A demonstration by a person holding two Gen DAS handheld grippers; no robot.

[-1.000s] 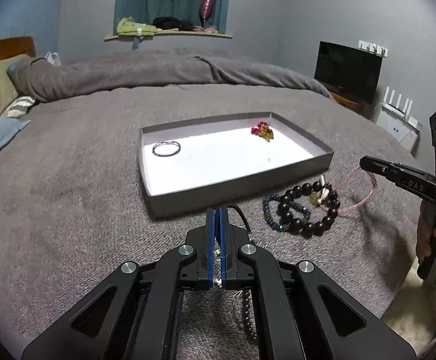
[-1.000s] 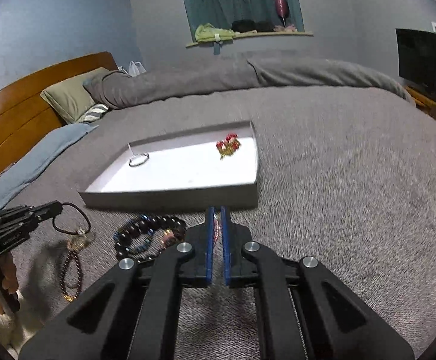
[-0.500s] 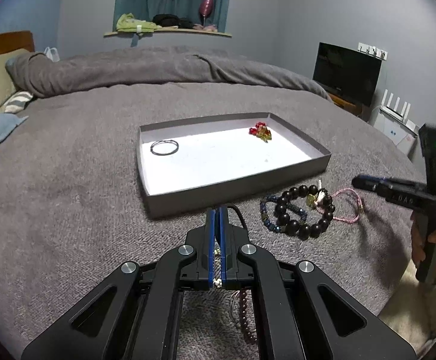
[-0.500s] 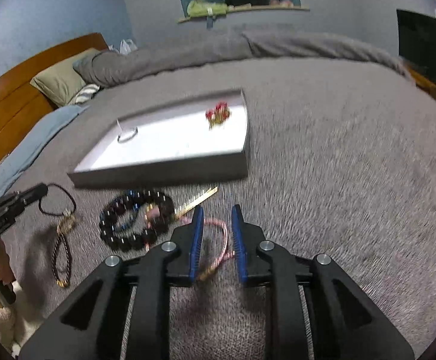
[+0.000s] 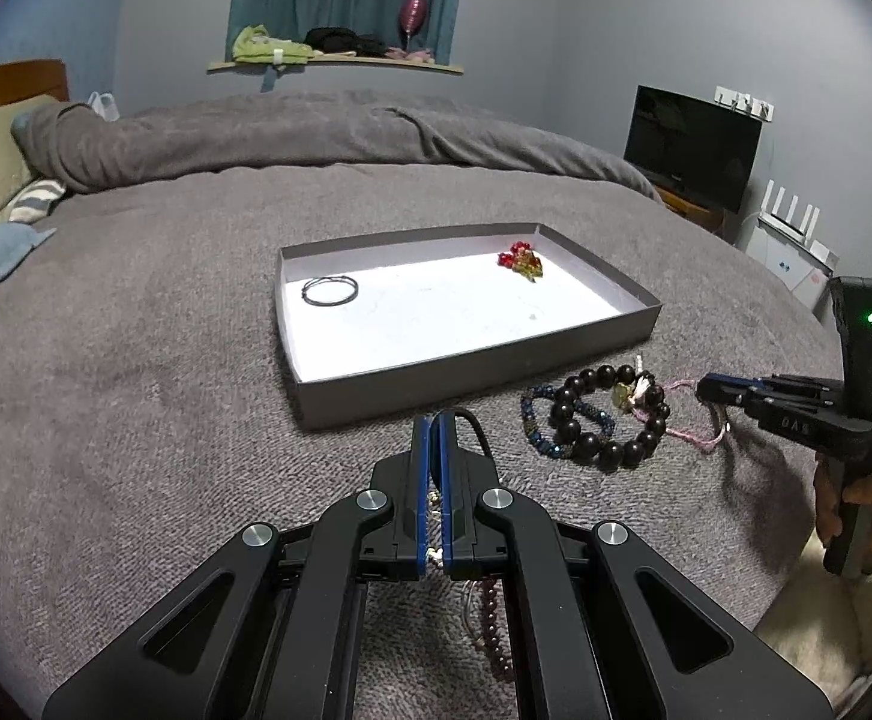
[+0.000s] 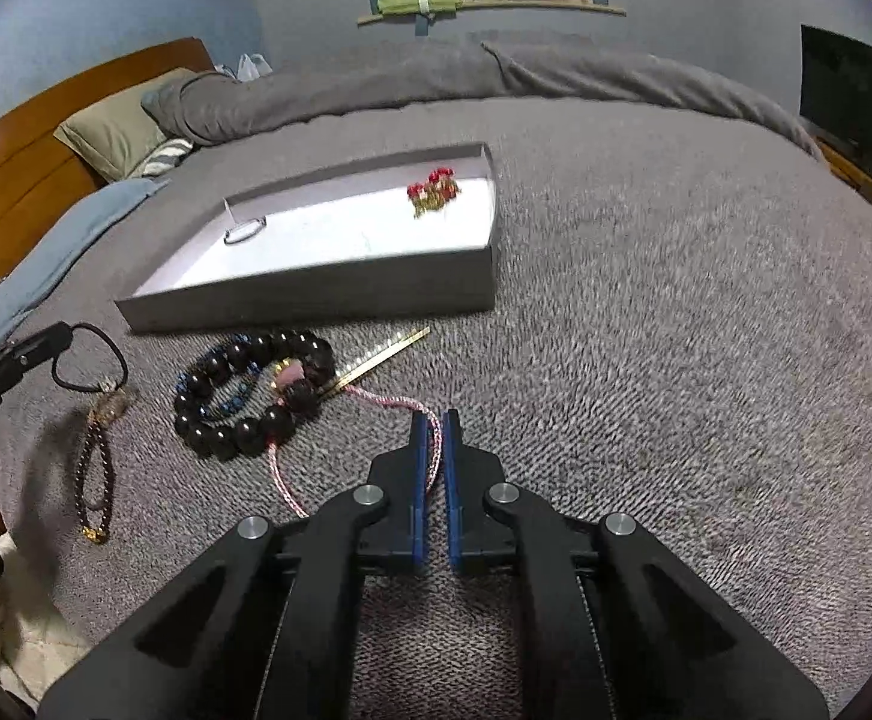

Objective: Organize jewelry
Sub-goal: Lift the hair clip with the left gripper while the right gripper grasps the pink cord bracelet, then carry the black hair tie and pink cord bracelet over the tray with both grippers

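Note:
A shallow grey box [image 5: 478,378] [image 6: 315,300] lies on the bed, holding a thin black ring [image 5: 329,290] and a red and gold trinket [image 5: 520,261]. In front of it lie a dark bead bracelet [image 5: 610,420] [image 6: 243,396], a blue bead bracelet [image 5: 541,426] and a pink cord bracelet [image 6: 375,399]. My left gripper [image 5: 434,420] is shut on a black cord necklace [image 6: 90,354], whose maroon bead strand [image 6: 90,480] trails on the blanket. My right gripper [image 6: 434,420] is shut on the pink cord bracelet.
The grey blanket [image 5: 135,360] covers the whole bed. A thin gold bar [image 6: 384,354] lies by the box. Pillows [image 6: 111,132] and a wooden headboard [image 6: 9,180] stand to the left, a TV [image 5: 691,144] to the right.
My right gripper opened, lowered onto the pink cord bracelet and closed on it. My left gripper stayed shut on the black cord, nearly still.

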